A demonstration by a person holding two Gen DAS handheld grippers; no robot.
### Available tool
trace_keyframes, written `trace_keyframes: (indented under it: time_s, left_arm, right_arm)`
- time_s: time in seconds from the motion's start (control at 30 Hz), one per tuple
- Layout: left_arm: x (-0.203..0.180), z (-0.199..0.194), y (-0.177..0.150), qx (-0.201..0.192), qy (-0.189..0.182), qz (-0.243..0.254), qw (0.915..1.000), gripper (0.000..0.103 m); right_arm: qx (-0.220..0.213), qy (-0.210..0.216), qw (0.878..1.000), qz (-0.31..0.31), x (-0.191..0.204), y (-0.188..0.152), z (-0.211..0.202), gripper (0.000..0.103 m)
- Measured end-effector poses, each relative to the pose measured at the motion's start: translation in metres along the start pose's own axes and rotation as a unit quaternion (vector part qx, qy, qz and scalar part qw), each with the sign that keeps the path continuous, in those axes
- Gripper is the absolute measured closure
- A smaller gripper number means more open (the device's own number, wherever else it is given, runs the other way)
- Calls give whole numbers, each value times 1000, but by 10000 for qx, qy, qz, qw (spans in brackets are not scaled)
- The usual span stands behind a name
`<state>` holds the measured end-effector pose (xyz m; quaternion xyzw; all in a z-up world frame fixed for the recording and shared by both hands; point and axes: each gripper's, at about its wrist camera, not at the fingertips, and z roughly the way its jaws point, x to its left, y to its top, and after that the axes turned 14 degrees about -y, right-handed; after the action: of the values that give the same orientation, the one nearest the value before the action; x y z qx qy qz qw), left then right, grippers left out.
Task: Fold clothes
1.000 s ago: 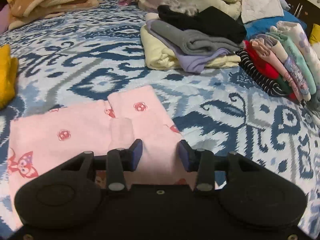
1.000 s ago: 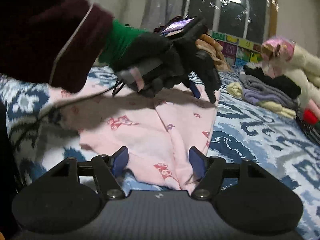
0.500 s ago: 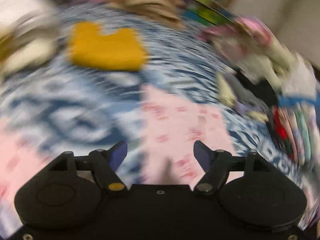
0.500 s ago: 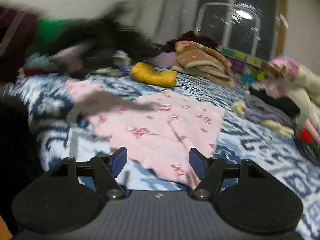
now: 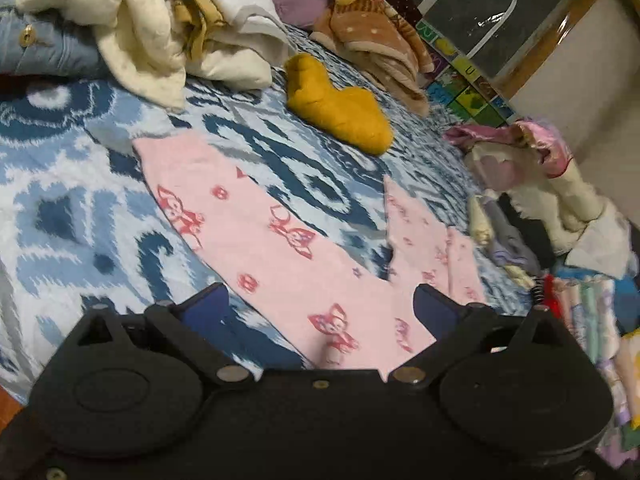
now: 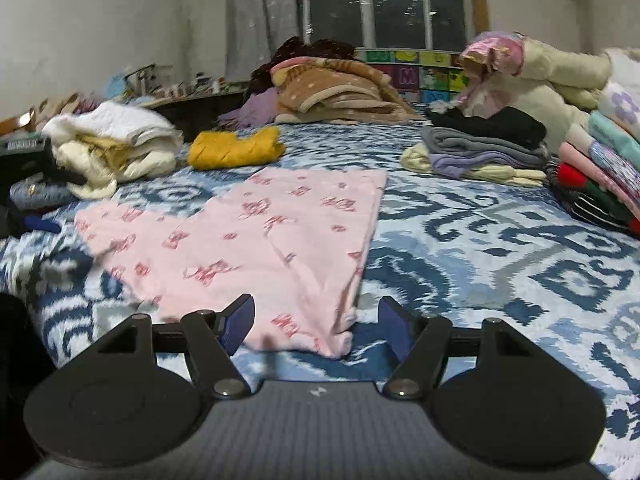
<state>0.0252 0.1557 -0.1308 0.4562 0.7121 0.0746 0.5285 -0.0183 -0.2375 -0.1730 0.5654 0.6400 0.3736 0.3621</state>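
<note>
Pink garment (image 5: 280,236) flat on bed just ahead of left hand-held gripper (image 5: 320,312), jaws opening and empty, right hand-held gripper (image 6: 316,324) part-open, empty; folded stacks (image 6: 480,148) beyond right gripper, more unfolded.

I see a blue-white patterned bedspread (image 6: 500,248), a clear zip storage bag (image 5: 472,12) at the far end, a colourful alphabet mat (image 6: 416,72) below it, and a grey curtain (image 6: 260,12) on the wall.

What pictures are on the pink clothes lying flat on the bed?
Red fox-like faces and small red shapes on the pale pink garment, clearest in the left wrist view.
</note>
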Motion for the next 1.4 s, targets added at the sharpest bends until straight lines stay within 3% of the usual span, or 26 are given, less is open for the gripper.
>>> trace_keyframes:
  time_s: [0.2,0.27,0.33,0.47,0.53,0.6,0.7,0.83,0.97,1.17,1.4]
  left_arm:
    - [53,-5,15,-525,180,-1307,9899,6]
    - [70,-6,23,-725,94,-1645,9837,14]
    - [85,-2,31,-861,11,-1901,9780,31]
    - [98,9,43,-977,-24,-1962,9757,39]
    - [100,15,48,-979,63,-1908,9767,61]
    - [103,21,51,-964,48,-1934,9764,75]
    - [93,25,52,-901,-24,-1770,9801,99]
    - [44,29,53,-727,-296,-893,9929,102]
    - [-9,40,49,-600,-557,-316,9961,102]
    - [-88,72,44,-297,-1079,397,9929,103]
    - [-165,124,12,320,-1607,899,9824,103]
  right_arm:
    - [42,-33,10000,-48,2,-1,-2,35]
    - [86,-62,9999,15,-1,-1,-1,35]
    - [151,-97,9998,94,-4,-2,1,35]
    - [225,-118,9995,164,-7,-5,5,35]
    - [245,-122,9995,181,-8,-6,7,35]
    - [265,-118,9994,202,-9,-6,9,35]
    - [300,-107,9991,266,-11,-7,12,35]
    - [340,-83,9984,440,-17,-7,16,35]
    - [345,-30,9972,657,-24,-6,19,35]
    - [272,154,9940,1045,-36,-3,18,35]
    - [328,314,9820,1835,-59,-4,23,35]
